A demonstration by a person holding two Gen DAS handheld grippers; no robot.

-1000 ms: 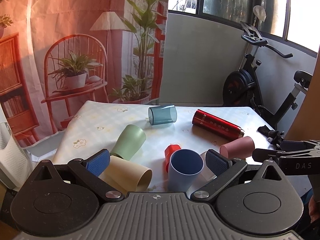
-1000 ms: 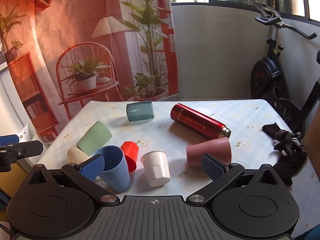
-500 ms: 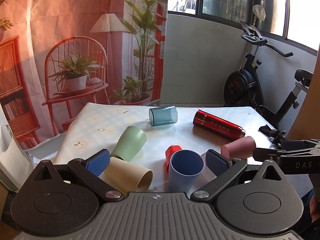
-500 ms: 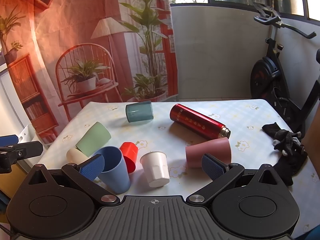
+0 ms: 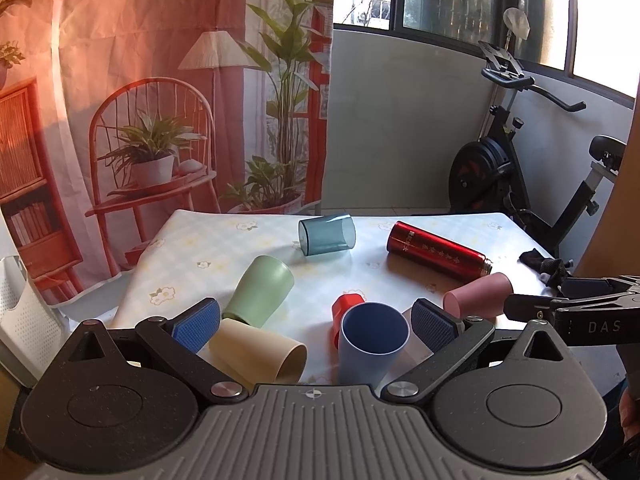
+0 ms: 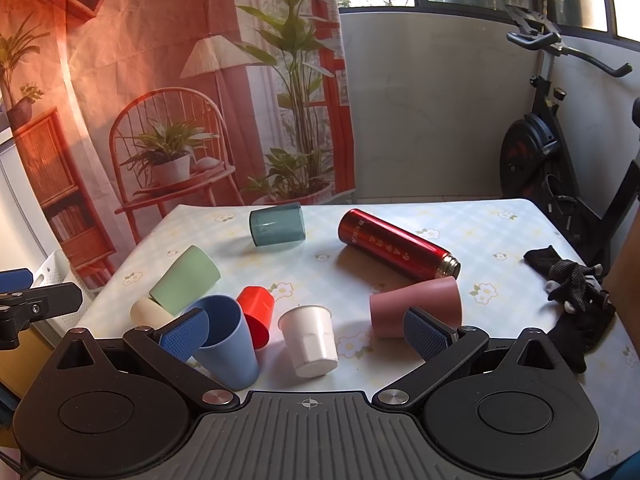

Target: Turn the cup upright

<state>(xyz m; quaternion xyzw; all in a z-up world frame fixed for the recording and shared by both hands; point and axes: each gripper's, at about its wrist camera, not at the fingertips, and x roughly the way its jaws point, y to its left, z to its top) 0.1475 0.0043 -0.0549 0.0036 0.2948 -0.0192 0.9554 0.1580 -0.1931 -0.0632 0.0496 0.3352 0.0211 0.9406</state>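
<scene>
Several cups are on the flowered tablecloth (image 6: 400, 220). The blue cup (image 5: 372, 344) (image 6: 226, 344) stands upright. The white cup (image 6: 310, 338) stands mouth up. On their sides lie the cream cup (image 5: 256, 350), green cup (image 5: 260, 290) (image 6: 186, 278), red cup (image 5: 346, 312) (image 6: 256, 314), pink cup (image 5: 478, 294) (image 6: 416, 304) and teal cup (image 5: 326, 234) (image 6: 276, 224). My left gripper (image 5: 316, 320) is open and empty, held back above the near cups. My right gripper (image 6: 306, 330) is open and empty, with the white cup between its fingers' line of sight.
A red thermos (image 5: 436, 252) (image 6: 398, 246) lies on its side at the back right. A black glove (image 6: 572, 292) lies at the table's right edge. An exercise bike (image 5: 520, 168) stands behind the table. A white perforated bin (image 5: 20, 304) stands left of the table.
Both grippers have barely drifted; the view has shifted slightly. No cup has moved.
</scene>
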